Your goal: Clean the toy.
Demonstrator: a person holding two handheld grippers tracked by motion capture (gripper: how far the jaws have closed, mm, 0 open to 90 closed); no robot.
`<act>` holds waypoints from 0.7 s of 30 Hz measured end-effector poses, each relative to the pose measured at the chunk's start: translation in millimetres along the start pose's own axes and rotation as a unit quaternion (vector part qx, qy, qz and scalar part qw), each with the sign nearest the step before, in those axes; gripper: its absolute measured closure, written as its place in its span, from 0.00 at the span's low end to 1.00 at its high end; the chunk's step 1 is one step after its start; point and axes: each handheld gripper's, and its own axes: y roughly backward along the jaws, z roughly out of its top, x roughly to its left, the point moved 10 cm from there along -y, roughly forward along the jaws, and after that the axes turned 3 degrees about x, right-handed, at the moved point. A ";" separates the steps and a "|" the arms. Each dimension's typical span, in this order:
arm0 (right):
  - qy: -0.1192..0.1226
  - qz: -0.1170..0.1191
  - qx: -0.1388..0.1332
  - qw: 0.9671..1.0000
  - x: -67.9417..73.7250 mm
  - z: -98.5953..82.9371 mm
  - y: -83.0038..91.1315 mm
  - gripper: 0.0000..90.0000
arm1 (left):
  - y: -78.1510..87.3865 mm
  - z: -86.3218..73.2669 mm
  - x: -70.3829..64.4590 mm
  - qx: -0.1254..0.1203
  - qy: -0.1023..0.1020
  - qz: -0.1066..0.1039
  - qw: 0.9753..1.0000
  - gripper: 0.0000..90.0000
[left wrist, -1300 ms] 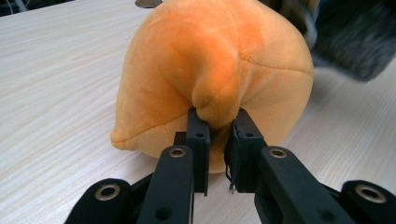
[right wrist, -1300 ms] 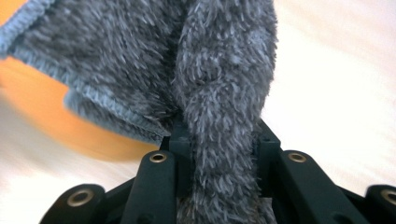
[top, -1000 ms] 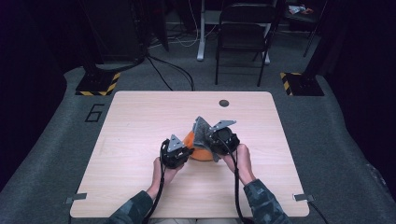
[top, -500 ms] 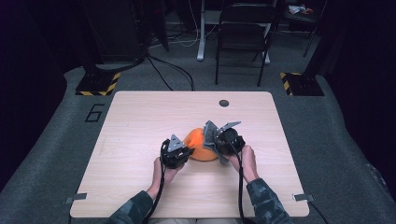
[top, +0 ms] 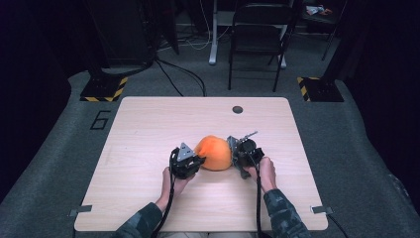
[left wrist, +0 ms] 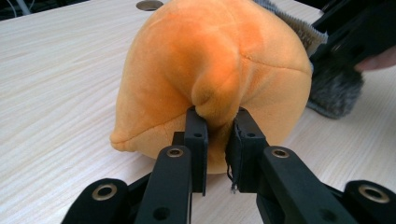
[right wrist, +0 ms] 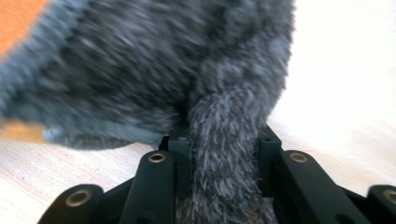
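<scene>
An orange plush ball (top: 214,152) lies at the middle of the wooden table (top: 148,129). A grey furry cover (left wrist: 334,86) hangs off its far side in the left gripper view. My left gripper (top: 195,161) is at the plush's left, shut on a pinched fold of orange fabric (left wrist: 212,100), with the jaws (left wrist: 217,119) close together. My right gripper (top: 234,151) is at the plush's right. In the right gripper view it (right wrist: 219,135) is shut on a strand of the grey fur (right wrist: 163,60), which hides most of the plush.
A round cable hole (top: 237,109) sits near the table's far edge. Beyond the table stand a black chair (top: 257,39) and two yellow-striped floor blocks (top: 104,89) (top: 317,87). A "6" (top: 100,119) marks the carpet at left.
My right gripper has drawn the grey fur to the right, off the plush, and more orange shows between the two grippers. The left gripper has stayed about where it was.
</scene>
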 end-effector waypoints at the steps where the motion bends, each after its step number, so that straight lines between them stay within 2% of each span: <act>1: -0.001 0.000 -0.007 1.000 -1.3 2.4 7.1 0.76 | 0.0 0.0 0.0 0.000 0.000 0.000 1.000 0.88; 2: -0.003 0.000 -0.023 1.000 -3.0 7.0 15.7 0.76 | 0.4 -0.3 1.7 0.001 0.002 -0.001 1.000 0.88; 3: -0.003 0.000 -0.023 1.000 -3.0 7.0 15.7 0.76 | 0.4 -0.3 1.7 0.001 0.002 -0.001 1.000 0.88; 4: -0.005 0.000 -0.043 0.999 -3.9 12.5 25.4 0.76 | 0.2 -0.3 1.5 0.000 0.005 -0.001 1.000 0.88; 5: -0.006 0.009 -0.064 0.998 -2.2 18.6 39.0 0.76 | 0.3 -0.2 1.7 0.000 0.002 0.000 1.000 0.88; 6: 0.001 0.026 -0.091 0.995 6.4 26.4 53.0 0.76 | 0.4 -0.2 1.2 0.002 0.001 -0.001 1.000 0.87; 7: 0.007 0.038 -0.091 0.995 14.2 27.9 56.9 0.76 | 0.4 -0.2 1.2 0.002 0.001 -0.001 1.000 0.87; 8: 0.020 0.043 -0.093 0.995 21.1 29.5 57.4 0.76 | 0.1 0.2 1.0 -0.001 0.002 0.000 1.000 0.87; 10: 0.044 0.044 -0.079 0.995 33.0 29.2 50.8 0.76 | 0.4 0.3 1.9 -0.002 -0.002 0.002 1.000 0.86; 12: 0.051 0.018 -0.076 0.996 35.2 28.9 42.4 0.76 | 1.4 0.0 1.9 -0.003 -0.006 -0.004 1.000 0.83; 16: 0.037 0.022 -0.080 0.996 28.5 29.6 38.5 0.76 | 2.7 0.9 1.6 -0.006 -0.014 0.002 1.000 0.66; 17: 0.028 0.021 -0.082 0.996 23.7 29.2 36.6 0.76 | 2.4 0.2 1.7 -0.003 -0.019 0.004 1.000 0.66; 18: 0.017 0.026 -0.082 0.996 18.6 28.1 33.9 0.76 | 0.1 -1.8 2.3 0.002 -0.030 0.013 0.999 0.57; 21: 0.013 0.039 -0.089 0.995 14.7 27.7 30.6 0.76 | -4.0 -2.7 4.6 0.003 -0.040 0.031 0.999 0.50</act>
